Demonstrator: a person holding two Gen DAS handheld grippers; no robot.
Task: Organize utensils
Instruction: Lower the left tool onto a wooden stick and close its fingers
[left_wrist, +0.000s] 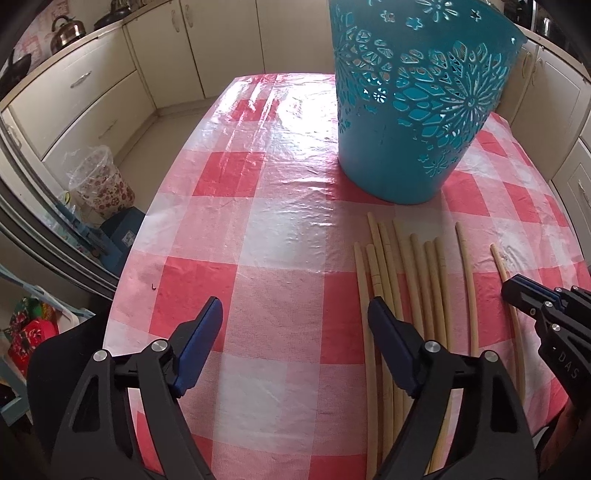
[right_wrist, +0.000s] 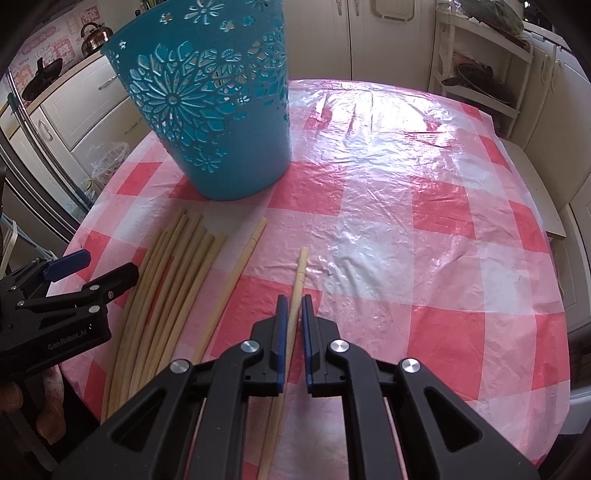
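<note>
The right gripper (right_wrist: 292, 306) is clamped on a single pale chopstick (right_wrist: 300, 269), its blue pads pressed against the shaft some way back from the far tip, with the stick lying on the checked plastic tablecloth (right_wrist: 424, 221) apart from the rest. The left gripper (left_wrist: 295, 314) stands wide with nothing between its jaws, hovering over bare cloth just beside the bundle of chopsticks (left_wrist: 402, 266); its inner finger overlaps the nearest sticks in the left wrist view, though whether it touches them I cannot tell. One more stick (right_wrist: 236, 273) lies alone between the bundle and the gripped one. The teal cut-out basket (left_wrist: 413, 110) stands upright beyond the tips, near but not touching.

These sticks look light, thin, stiff and smooth, so they probably roll and slide easily on the glossy cover. A grip across the shaft near the middle should keep one from pivoting; taken near an end, it would likely swing as it lifts.

The near ends of all the sticks are hidden under the grippers or run off the table edge. The basket's rim is cut off in both views, so its contents cannot be seen
</note>
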